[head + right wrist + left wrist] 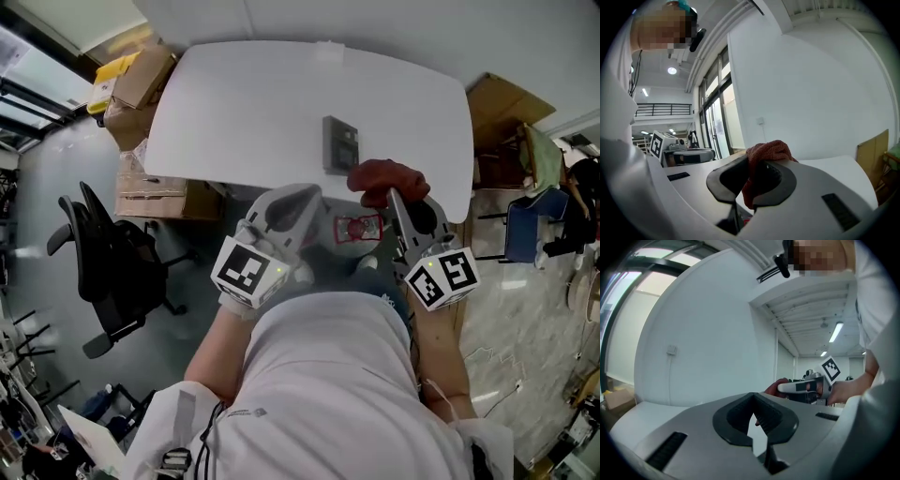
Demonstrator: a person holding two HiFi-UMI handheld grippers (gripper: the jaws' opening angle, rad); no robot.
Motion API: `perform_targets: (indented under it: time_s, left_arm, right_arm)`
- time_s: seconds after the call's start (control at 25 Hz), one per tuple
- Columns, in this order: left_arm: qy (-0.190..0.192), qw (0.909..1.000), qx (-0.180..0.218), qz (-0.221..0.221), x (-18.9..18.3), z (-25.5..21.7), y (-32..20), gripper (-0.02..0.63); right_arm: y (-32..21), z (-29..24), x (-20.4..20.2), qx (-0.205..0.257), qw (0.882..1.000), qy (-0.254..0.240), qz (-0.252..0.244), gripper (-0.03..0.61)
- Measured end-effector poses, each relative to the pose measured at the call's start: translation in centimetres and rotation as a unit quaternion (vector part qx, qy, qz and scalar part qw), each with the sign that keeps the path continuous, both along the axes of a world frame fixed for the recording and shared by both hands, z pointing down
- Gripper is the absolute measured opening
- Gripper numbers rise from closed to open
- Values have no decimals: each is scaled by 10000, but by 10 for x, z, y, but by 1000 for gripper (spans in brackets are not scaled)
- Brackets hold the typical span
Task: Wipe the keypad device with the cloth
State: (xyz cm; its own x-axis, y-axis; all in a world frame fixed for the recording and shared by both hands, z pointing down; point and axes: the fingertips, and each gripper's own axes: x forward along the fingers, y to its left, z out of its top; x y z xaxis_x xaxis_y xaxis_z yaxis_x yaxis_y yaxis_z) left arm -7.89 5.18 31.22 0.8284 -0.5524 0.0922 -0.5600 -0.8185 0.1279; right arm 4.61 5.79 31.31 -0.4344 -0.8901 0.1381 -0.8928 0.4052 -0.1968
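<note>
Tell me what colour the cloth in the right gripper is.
Dull red; the cloth shows best in the right gripper view.

So the left gripper (757, 420) has its jaws pinched together with nothing between them. Past it there's just a plain white wall (708, 333). Off to the right, a hand (846, 391) holds the right gripper (783, 388), with a red cloth (771, 389) bunched at its tip.

A white rounded surface (234, 103) stands on a grey floor (52, 178) — brown cardboard boxes (141, 84) stacked against its left edge, a black swivel office chair (108, 262) near them. To its right, flattened brown cardboard (502, 103) and a blue chair (527, 234)
</note>
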Motion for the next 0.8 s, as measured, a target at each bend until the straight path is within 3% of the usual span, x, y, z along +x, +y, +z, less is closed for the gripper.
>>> perform_targets:
  time_s: [0.32,0.56,0.8]
  left_arm:
    - [863,9951,-482,30,11,-18,26,9]
    - [1007,9924,-705,95,23,-22,44,9]
    - [824,9958,-386,139,37,-30,55,9]
  right_arm:
    - [39,-18,-1,286,9992,266,-130,43]
    - [56,-22,12,313,9992,231,-118,43]
    - [63,-23,26,282,9990,320,-103,43]
